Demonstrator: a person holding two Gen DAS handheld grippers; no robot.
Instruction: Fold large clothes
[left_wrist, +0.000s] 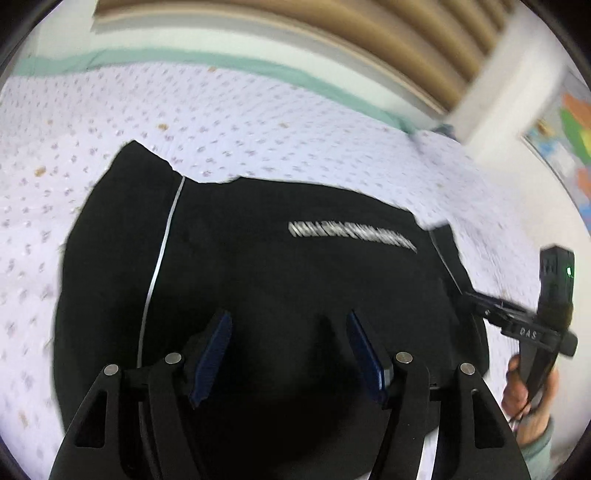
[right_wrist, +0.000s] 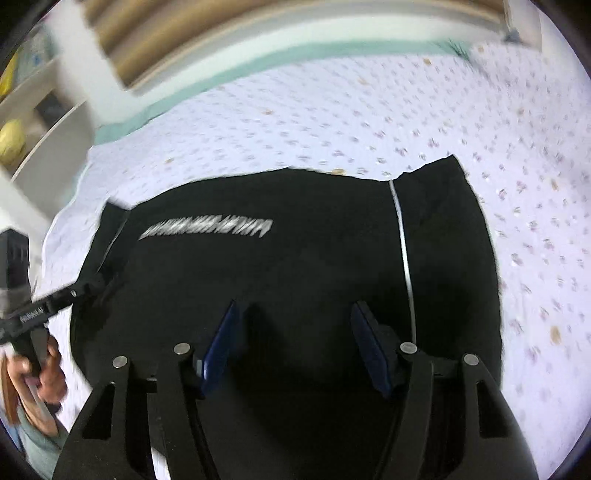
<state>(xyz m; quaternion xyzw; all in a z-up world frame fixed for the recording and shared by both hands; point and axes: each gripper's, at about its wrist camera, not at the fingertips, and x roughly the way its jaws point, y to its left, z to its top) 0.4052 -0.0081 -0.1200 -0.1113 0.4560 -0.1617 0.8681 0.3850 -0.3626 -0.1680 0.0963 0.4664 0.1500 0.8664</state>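
Observation:
A black garment (left_wrist: 258, 258) with white lettering and a thin white stripe lies spread on the flowered bed sheet (left_wrist: 221, 122). It also shows in the right wrist view (right_wrist: 295, 258). My left gripper (left_wrist: 290, 321) is open and empty, above the garment's near part. My right gripper (right_wrist: 295, 314) is open and empty, above the garment too. The right gripper also shows at the right edge of the left wrist view (left_wrist: 465, 295), at the garment's right edge. The left gripper shows at the left edge of the right wrist view (right_wrist: 99, 282), at the garment's left edge.
A wooden slatted headboard (left_wrist: 332, 33) and a white wall run behind the bed. White shelves (right_wrist: 40, 118) with a yellow object stand at the left in the right wrist view. A colourful poster (left_wrist: 569, 140) hangs at the right.

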